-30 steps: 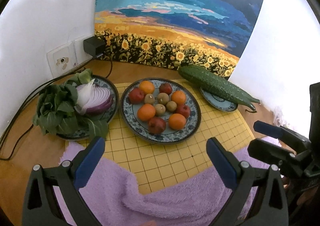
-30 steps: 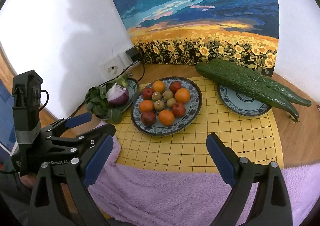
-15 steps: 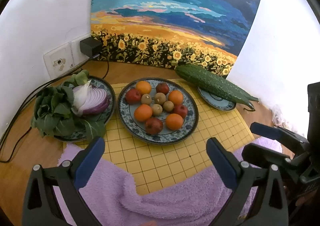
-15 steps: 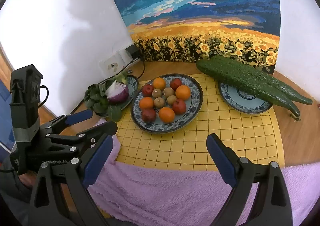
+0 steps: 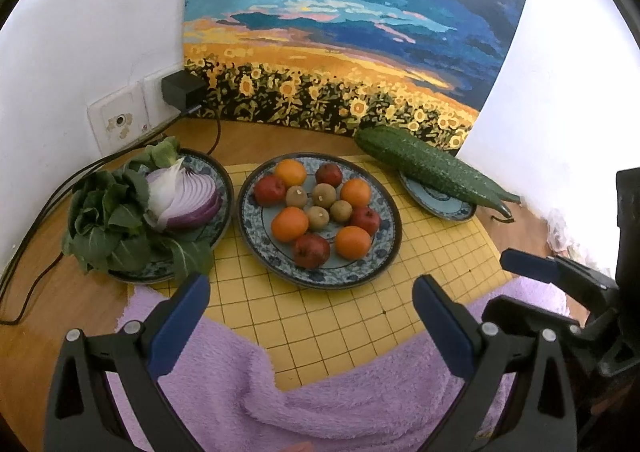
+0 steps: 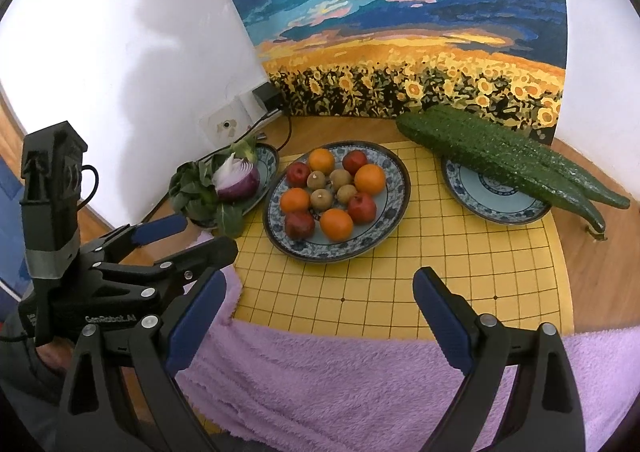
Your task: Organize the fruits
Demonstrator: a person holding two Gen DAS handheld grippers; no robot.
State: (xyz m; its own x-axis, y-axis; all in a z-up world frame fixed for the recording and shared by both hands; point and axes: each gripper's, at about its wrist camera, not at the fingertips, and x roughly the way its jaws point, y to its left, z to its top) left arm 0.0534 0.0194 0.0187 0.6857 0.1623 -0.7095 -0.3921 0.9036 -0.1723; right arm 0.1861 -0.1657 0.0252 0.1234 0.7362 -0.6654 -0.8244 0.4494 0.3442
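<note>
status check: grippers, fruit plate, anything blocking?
Left gripper open, empty. Right gripper open, empty. Fruit plate full, untouched, centre of mat. Path clear; towel under both grippers.

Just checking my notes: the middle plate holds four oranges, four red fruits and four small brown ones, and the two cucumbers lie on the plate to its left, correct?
Not quite: the cucumbers lie across the small plate to the right of the middle plate, as the right wrist view shows. The left plate holds the red onion and leafy greens. The fruit counts are right.
</note>
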